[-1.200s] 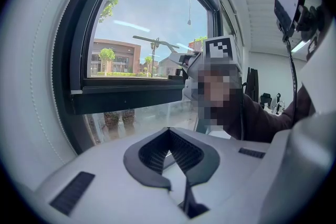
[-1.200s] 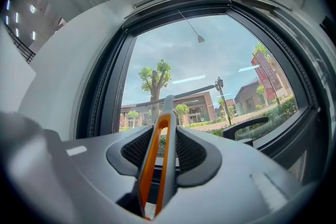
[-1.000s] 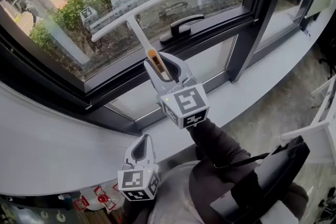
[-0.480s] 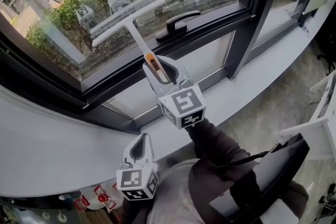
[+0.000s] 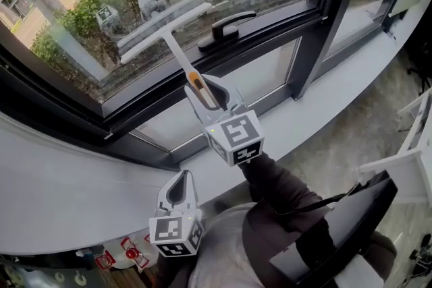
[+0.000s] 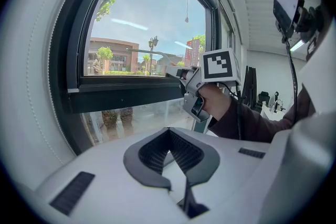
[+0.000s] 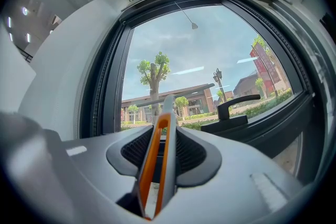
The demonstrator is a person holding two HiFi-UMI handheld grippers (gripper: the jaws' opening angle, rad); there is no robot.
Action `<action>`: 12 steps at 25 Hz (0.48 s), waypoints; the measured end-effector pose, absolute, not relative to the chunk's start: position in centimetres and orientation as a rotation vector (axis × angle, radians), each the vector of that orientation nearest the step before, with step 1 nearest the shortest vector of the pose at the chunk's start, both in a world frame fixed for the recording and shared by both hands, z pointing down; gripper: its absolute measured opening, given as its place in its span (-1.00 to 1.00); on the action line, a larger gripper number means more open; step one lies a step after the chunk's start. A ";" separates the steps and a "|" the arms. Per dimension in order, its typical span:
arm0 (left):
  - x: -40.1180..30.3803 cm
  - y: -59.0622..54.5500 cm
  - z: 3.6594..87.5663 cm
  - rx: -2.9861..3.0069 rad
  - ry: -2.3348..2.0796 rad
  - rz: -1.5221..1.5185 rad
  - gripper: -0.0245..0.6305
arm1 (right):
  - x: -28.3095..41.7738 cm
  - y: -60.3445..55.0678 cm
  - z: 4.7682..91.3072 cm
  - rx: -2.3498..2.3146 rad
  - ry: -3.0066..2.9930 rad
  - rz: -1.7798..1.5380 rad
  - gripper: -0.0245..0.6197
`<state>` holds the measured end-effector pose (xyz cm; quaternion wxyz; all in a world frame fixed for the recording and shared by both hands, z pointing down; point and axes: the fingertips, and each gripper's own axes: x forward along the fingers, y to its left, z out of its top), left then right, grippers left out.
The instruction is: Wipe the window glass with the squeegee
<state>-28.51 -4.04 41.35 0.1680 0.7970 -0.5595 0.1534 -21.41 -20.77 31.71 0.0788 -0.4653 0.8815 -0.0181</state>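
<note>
If the right tongs [image 5: 200, 83], pinching the squeegee [image 5: 165, 27], slide toward the window handle [image 5: 226, 25], the blade just beside it could bump it; the left tongs [image 5: 183, 177] are pressed together, empty.

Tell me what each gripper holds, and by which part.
The right gripper holds the squeegee by the orange end of its handle. The left gripper holds nothing; its jaws are together.

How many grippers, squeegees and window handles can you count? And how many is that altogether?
Grippers: 2 (left gripper, right gripper)
Squeegee: 1
Window handle: 1
Total: 4
</note>
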 end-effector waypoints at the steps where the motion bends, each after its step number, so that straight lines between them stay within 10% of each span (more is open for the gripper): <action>1: -28.5 -4.1 41.4 2.266 -1.591 0.437 -0.93 | -21.4 -20.8 31.9 -1.393 2.640 -0.058 -0.53; 12: -28.3 -4.2 41.2 2.266 -1.592 0.439 -0.93 | -21.4 -20.5 33.7 -1.394 2.666 -0.103 -0.53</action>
